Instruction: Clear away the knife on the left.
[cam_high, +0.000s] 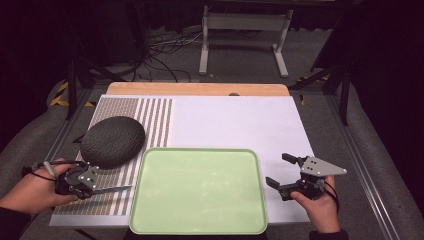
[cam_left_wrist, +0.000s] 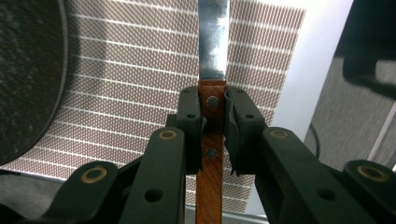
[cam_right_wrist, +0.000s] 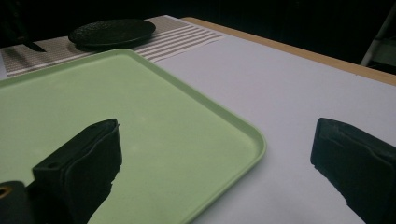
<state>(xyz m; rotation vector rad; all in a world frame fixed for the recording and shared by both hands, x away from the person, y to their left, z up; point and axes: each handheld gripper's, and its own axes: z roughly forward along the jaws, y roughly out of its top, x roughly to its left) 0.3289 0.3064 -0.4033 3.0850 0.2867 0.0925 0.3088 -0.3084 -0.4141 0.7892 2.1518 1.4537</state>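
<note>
My left gripper (cam_high: 95, 187) is shut on the wooden handle of a knife (cam_left_wrist: 212, 116), whose steel blade (cam_left_wrist: 213, 42) points out over the striped mat (cam_left_wrist: 130, 79). In the high view the knife (cam_high: 112, 189) lies low over the mat, its tip toward the green tray (cam_high: 200, 187). A dark round plate (cam_high: 112, 141) sits on the mat just beyond my left hand. To the right of the tray, my right gripper (cam_high: 280, 170) stands open with nothing between its jaws. The right gripper view shows the tray's corner (cam_right_wrist: 247, 135) between those jaws.
A white sheet (cam_high: 235, 120) covers the table's middle and right. The wooden table edge (cam_high: 200, 89) runs along the back. A metal stand (cam_high: 245, 35) and cables lie on the floor behind. The dark plate (cam_right_wrist: 112, 31) sits at the far side in the right gripper view.
</note>
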